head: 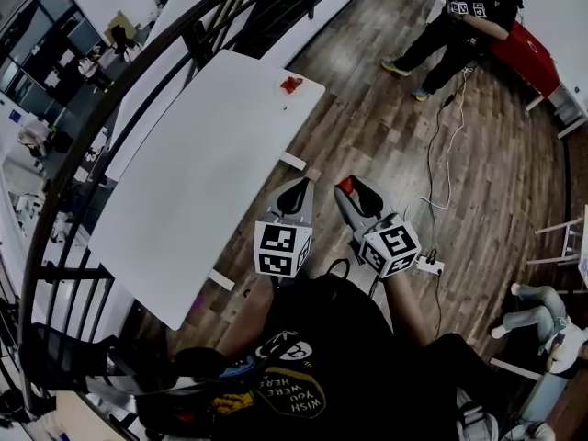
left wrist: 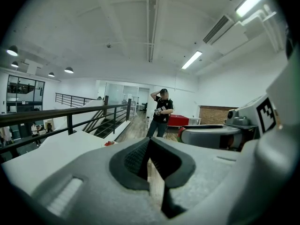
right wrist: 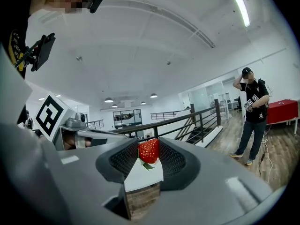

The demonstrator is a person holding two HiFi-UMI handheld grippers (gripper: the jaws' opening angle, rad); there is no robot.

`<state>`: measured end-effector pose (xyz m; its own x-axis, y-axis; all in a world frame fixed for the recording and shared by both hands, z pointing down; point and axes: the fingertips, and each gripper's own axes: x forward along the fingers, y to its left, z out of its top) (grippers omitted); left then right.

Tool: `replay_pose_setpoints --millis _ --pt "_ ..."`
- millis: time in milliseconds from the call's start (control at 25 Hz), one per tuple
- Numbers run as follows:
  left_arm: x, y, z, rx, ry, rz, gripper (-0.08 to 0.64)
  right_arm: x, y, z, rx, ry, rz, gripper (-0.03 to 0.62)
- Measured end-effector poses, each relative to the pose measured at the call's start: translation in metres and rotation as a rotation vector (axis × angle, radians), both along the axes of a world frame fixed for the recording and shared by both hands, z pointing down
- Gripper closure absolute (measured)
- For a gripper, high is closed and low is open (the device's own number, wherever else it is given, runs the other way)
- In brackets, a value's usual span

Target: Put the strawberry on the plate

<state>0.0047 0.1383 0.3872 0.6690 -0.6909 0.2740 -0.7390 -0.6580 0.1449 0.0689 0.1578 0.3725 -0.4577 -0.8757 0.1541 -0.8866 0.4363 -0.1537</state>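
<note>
A red strawberry (right wrist: 148, 150) with a green leaf sits pinched between the pads of my right gripper (right wrist: 148, 152). From the head view the strawberry (head: 345, 185) shows as a red spot at the tip of the right gripper (head: 348, 188), held over the wooden floor beside the white table (head: 197, 182). My left gripper (head: 299, 189) hangs just to its left, and in the left gripper view its jaws (left wrist: 149, 144) meet at the tips with nothing between them. A small red thing (head: 291, 84) lies near the table's far corner; I cannot make out a plate.
A dark railing (head: 110, 108) curves along the table's far side. A person (head: 459, 26) stands on the wooden floor at the back right, beside a red bench (head: 533, 58). A white cable (head: 441, 145) runs across the floor to a power strip (head: 429, 265).
</note>
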Motion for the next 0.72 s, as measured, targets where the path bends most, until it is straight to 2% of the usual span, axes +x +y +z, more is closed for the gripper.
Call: replay_pose_setpoints --millis 280,520,720 --pt "-0.003 -0.029 0.014 -0.030 0.000 0.026 0.555 -0.015 -0.031 0.006 -0.013 0.020 -0.009 0.454" --pt "0.003 -0.053 0.018 -0.034 -0.009 -0.003 0.555 -0.010 -0.059 0.013 -0.025 0.010 -0.041 0.454" --pt "0.021 -0.078 0.014 -0.020 -0.008 -0.024 0.555 0.005 -0.084 0.011 -0.015 0.002 -0.069 0.454"
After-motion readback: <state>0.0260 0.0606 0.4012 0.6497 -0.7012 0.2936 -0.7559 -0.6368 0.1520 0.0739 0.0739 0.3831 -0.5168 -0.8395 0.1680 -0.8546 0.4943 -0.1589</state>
